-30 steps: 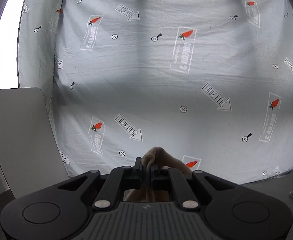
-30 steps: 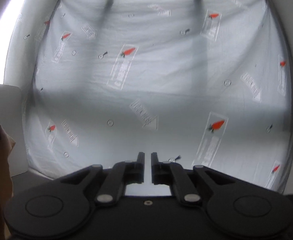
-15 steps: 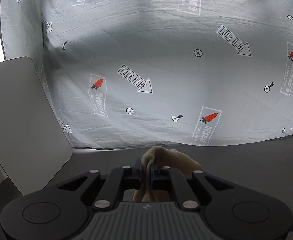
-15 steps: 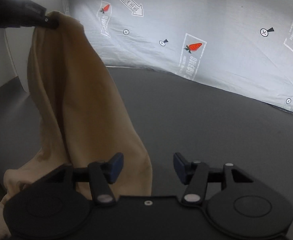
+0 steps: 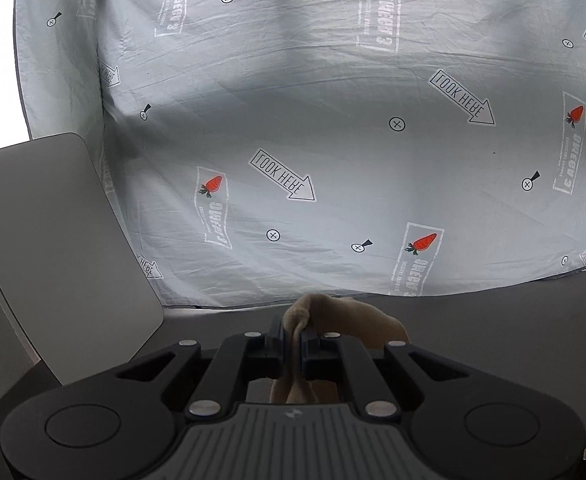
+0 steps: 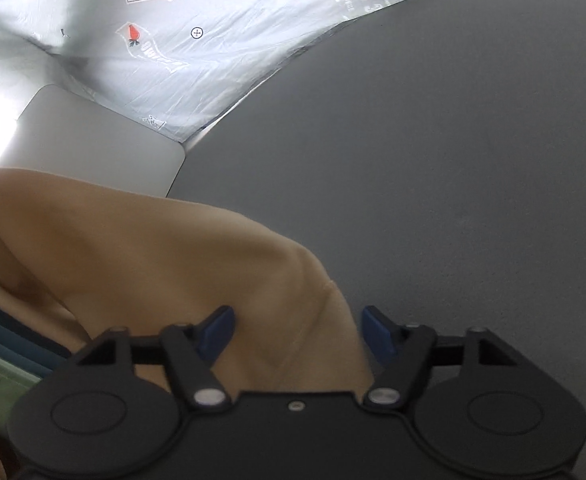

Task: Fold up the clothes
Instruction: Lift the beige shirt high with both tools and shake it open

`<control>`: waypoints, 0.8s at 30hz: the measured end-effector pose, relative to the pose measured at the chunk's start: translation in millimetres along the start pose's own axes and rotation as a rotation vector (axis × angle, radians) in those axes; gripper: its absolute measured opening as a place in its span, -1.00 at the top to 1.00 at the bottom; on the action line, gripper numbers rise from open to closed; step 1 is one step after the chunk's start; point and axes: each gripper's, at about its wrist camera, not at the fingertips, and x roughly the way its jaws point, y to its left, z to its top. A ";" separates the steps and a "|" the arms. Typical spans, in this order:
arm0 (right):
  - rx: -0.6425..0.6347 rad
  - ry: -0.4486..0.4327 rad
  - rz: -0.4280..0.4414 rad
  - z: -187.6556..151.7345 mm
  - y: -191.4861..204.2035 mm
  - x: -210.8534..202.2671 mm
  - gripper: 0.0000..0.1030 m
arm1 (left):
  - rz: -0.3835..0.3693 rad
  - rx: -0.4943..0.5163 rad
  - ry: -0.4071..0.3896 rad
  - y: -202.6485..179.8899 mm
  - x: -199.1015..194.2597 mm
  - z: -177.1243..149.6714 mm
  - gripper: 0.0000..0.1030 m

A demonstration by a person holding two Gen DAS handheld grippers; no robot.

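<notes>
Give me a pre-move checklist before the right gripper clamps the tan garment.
1. Left gripper shut on the tan garment: ok.
2. Garment edge between the right gripper jaws: ok.
3. Right jaws pressing the cloth: not ok; they are closing, pads still apart from the fabric.
4. Bare dark table ahead for laying it down: ok.
5. Single layer in the right jaws: cannot tell.

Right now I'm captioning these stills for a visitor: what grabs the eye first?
The tan garment stands out: the left gripper is shut on a bunched edge of it, and it spreads between the right gripper's closing jaws, whose pads are not on it yet. Behind hangs a pale sheet printed with carrots and LOOK HERE arrows, above the dark grey table.
</notes>
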 end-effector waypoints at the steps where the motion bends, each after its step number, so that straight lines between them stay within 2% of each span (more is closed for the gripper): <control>1: -0.014 -0.009 -0.025 -2.8 3.7 -4.7 0.96 | 0.022 0.006 -0.008 -2.4 -5.0 -1.1 0.83; 2: -0.043 -0.036 -0.055 -4.8 10.4 -15.3 0.96 | 0.045 0.012 -0.015 -4.9 -9.9 -2.3 0.83; 5: -0.175 -0.188 -0.141 -13.5 40.0 -69.4 0.96 | 0.126 0.033 -0.047 -11.3 -25.6 -4.9 0.83; 9: -0.259 -0.438 -0.220 -19.4 75.8 -174.5 0.97 | 0.171 -0.002 -0.095 -15.7 -59.1 5.9 0.83; 13: -0.298 -0.661 -0.197 -23.7 108.4 -281.3 0.97 | 0.203 -0.012 -0.250 -35.0 -108.1 29.8 0.83; 18: -0.442 -0.874 -0.182 -39.6 144.7 -379.9 0.97 | 0.193 -0.019 -0.447 -55.6 -159.3 58.6 0.83; 21: -0.457 -0.974 -0.130 -54.5 153.2 -430.4 0.97 | 0.141 -0.075 -0.503 -56.2 -179.1 70.8 0.83; 24: -0.488 -1.053 -0.097 -64.8 162.8 -457.6 0.97 | 0.115 -0.123 -0.550 -57.2 -196.3 75.8 0.84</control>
